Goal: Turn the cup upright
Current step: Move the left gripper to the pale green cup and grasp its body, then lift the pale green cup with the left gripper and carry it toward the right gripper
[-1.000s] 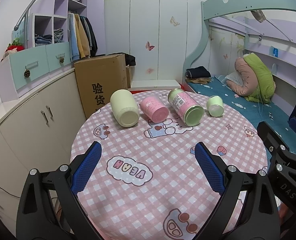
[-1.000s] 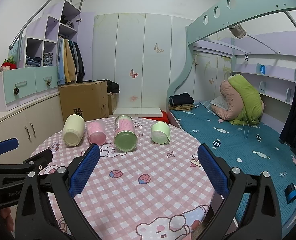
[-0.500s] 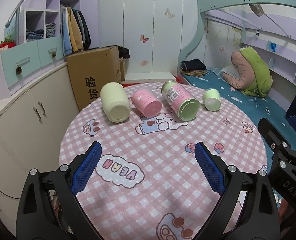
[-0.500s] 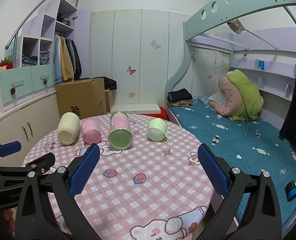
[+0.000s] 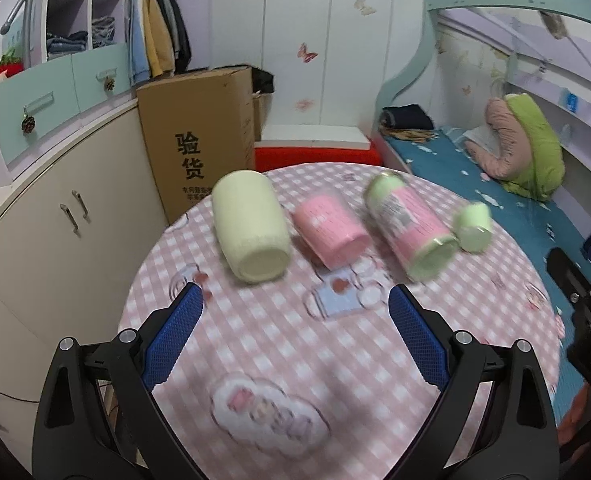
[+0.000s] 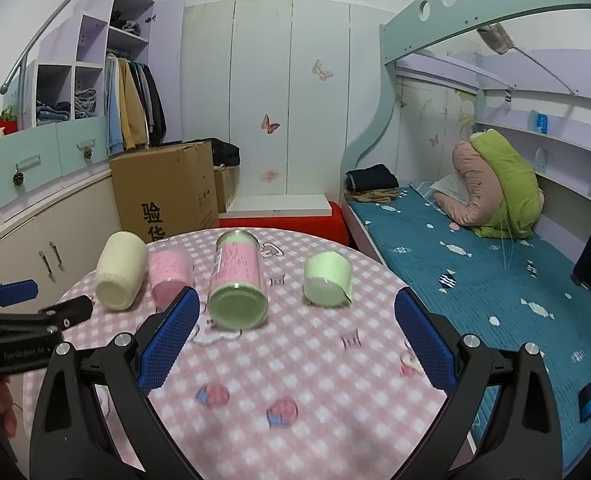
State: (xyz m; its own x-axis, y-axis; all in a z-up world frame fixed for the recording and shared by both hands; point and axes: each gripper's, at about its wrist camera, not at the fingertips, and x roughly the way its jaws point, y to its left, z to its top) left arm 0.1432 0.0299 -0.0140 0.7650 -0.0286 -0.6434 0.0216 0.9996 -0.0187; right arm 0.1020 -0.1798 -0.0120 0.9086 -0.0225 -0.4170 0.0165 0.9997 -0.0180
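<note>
Right wrist view: both grippers (image 6: 295, 330) (image 5: 293, 326) released, empty. Cups (image 6: 327, 280) lie sideways along table's (image 6: 315, 400) far edge; likely light, rigid, slippery; grasp mid-wall.

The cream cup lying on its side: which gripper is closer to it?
Left. The left gripper is just short of the cream cup, slightly to its right. The right gripper is farther right, facing the green-lidded jar.

4 cylindrical cups lie on their sides in 1 row: cream-yellow cup (image 5: 249, 230), pink ribbed cup (image 5: 331, 230), tall pink-labelled green-capped jar (image 6: 237, 282), small light-green cup (image 6: 327, 278), well apart from the jar.
</note>
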